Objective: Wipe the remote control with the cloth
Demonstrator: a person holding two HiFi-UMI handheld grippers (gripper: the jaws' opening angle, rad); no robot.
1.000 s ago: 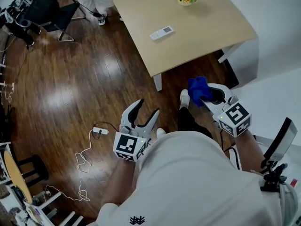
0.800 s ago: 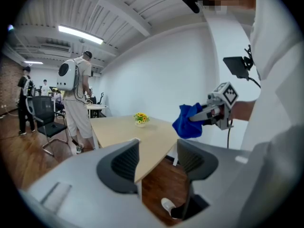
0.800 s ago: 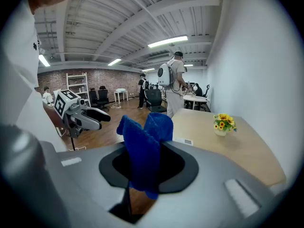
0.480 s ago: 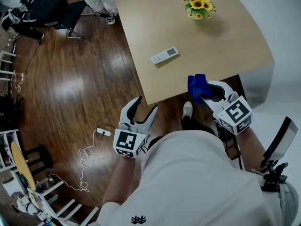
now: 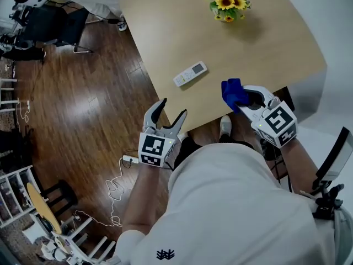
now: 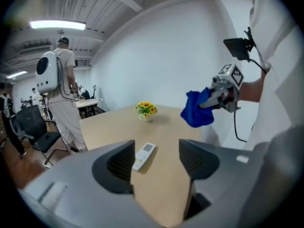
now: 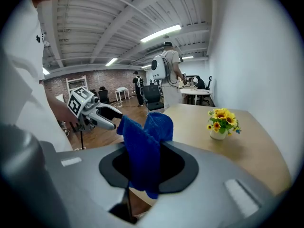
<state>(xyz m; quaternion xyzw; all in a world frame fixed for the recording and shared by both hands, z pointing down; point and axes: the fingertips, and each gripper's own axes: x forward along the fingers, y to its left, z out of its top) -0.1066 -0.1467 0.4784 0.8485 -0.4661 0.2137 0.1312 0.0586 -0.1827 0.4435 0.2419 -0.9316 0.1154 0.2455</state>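
The white remote control [image 5: 190, 74] [image 6: 144, 155] lies flat on the light wooden table [image 5: 265, 43], near its left front edge. My left gripper [image 5: 172, 110] [image 6: 156, 167] hovers just short of that edge and points at the remote. Its jaws are opening and nothing is between them. My right gripper [image 5: 242, 98] [image 7: 148, 160] is shut on a bunched blue cloth [image 5: 234, 93] [image 7: 145, 146] [image 6: 197, 109], which hangs over the table's near edge to the right of the remote. In the right gripper view the left gripper [image 7: 113, 118] shows off to the left.
A small pot of yellow flowers [image 5: 225, 1] [image 6: 146, 111] [image 7: 220, 123] stands at the table's far side. A power strip with white cable [image 5: 128, 160] lies on the wooden floor. Office chairs [image 5: 60, 26] and a standing person with a white backpack [image 6: 57, 94] are beyond the table.
Both grippers have moved forward to the table's near edge. The cloth now hangs over the tabletop. The left jaws stand wider apart than before.
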